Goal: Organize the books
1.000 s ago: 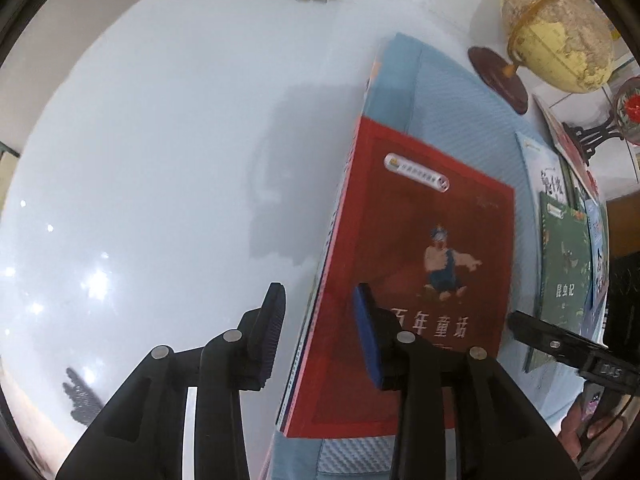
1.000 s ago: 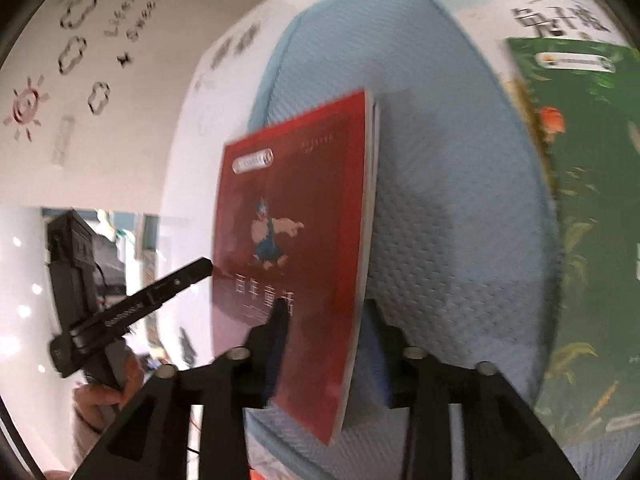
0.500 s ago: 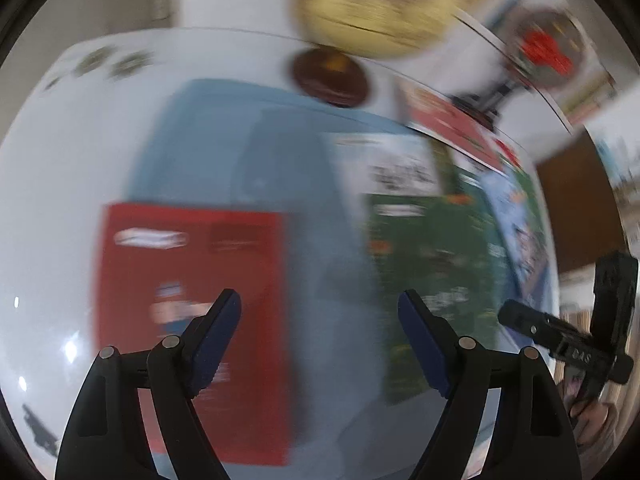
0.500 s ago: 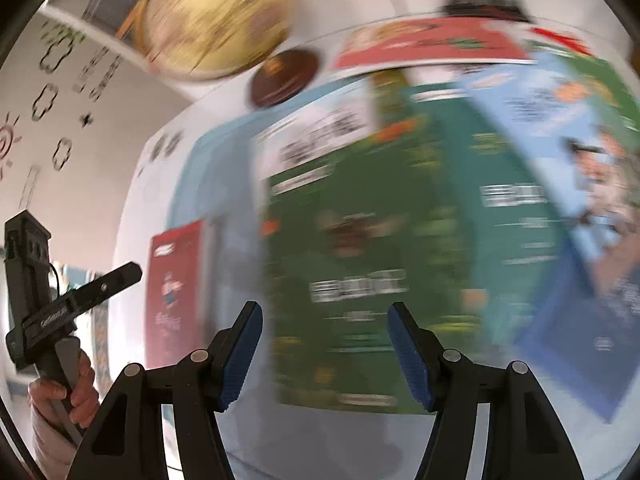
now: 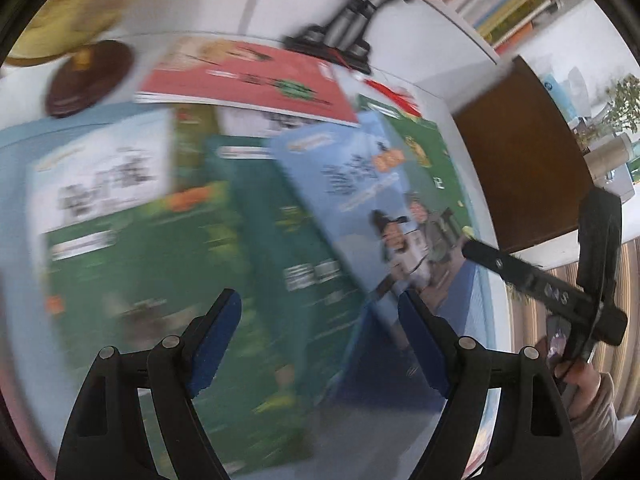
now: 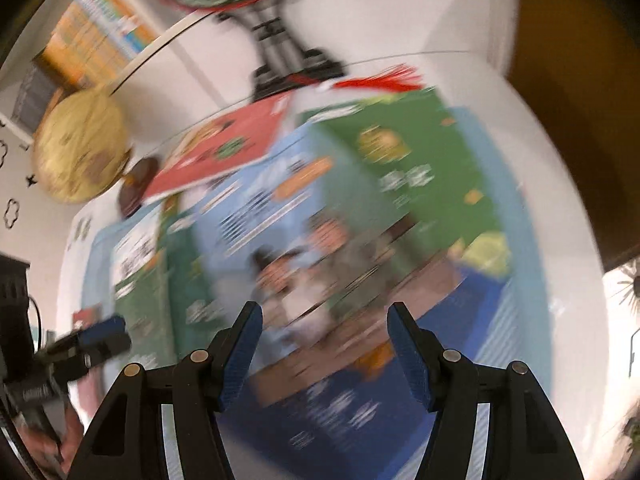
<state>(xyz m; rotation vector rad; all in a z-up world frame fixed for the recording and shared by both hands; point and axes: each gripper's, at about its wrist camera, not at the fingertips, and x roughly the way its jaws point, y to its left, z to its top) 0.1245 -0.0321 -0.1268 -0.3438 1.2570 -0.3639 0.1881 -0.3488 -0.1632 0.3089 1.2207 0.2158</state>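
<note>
Several picture books lie overlapping on a light blue mat [image 5: 476, 320]. A light blue book [image 5: 360, 200] rests on top, over a dark green one [image 5: 280, 248] and a white-and-green one [image 5: 100, 172]. A red book [image 5: 248, 76] lies at the back and a green one [image 5: 424, 148] at the right. My left gripper [image 5: 318, 312] hovers open above the dark green and blue covers, holding nothing. My right gripper [image 6: 326, 320] hovers open over the blue book [image 6: 288, 216], also holding nothing. Both views are blurred by motion.
A globe [image 6: 80, 148] on a brown base [image 5: 84, 76] stands at the back left. A red ornament on a black stand [image 5: 348, 36] is behind the books. A dark brown cabinet [image 5: 520, 152] borders the right side. A hand [image 5: 580, 380] carries the right gripper.
Both grippers let go of the red cartoon book at the mat's left and opened wider. They swung right across the mat to the overlapping pile.
</note>
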